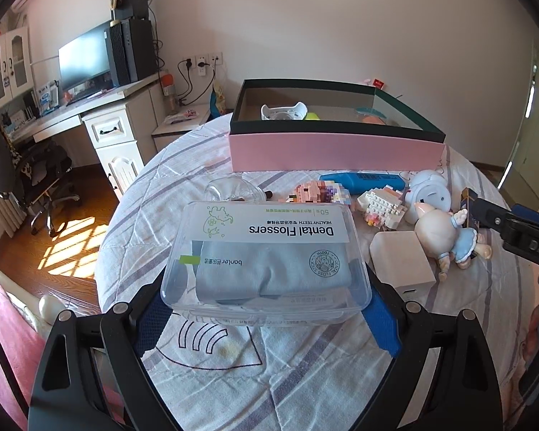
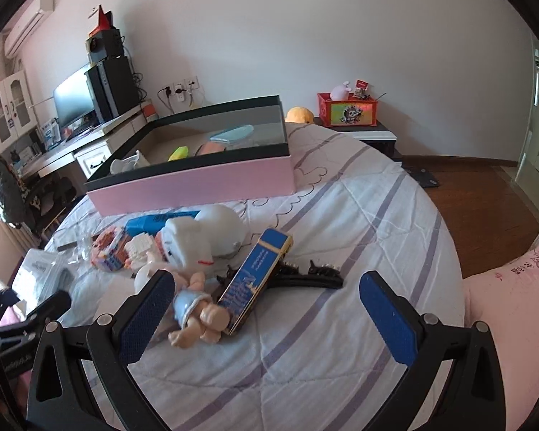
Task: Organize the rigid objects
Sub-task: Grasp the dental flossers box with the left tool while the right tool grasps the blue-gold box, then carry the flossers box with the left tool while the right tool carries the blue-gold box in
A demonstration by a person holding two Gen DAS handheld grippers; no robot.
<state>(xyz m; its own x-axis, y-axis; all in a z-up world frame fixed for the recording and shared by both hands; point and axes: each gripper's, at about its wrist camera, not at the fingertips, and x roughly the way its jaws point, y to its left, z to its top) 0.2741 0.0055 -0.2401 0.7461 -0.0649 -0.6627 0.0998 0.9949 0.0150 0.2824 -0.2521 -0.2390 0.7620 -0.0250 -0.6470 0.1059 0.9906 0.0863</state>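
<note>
My left gripper (image 1: 267, 310) is shut on a clear plastic dental flossers box (image 1: 269, 251), a blue pad against each side, over the striped bedsheet. Behind it stands a pink storage box (image 1: 337, 151) with a dark rim, holding a few small items. My right gripper (image 2: 267, 318) is open above the sheet. A doll in a blue dress (image 2: 194, 305) lies by its left finger, and a blue-and-gold carton (image 2: 257, 280) leans between the fingers, untouched. The doll (image 1: 445, 233) lies right of the flossers box, with a right gripper finger (image 1: 485, 215) beside it.
Between the flossers box and the pink box (image 2: 197, 186) lie block figures (image 1: 319, 192), a blue pack (image 1: 363, 181), a white round toy (image 2: 212, 237) and a white cube (image 1: 402, 262). A black hair clip (image 2: 305, 276) lies behind the carton. A desk stands at left.
</note>
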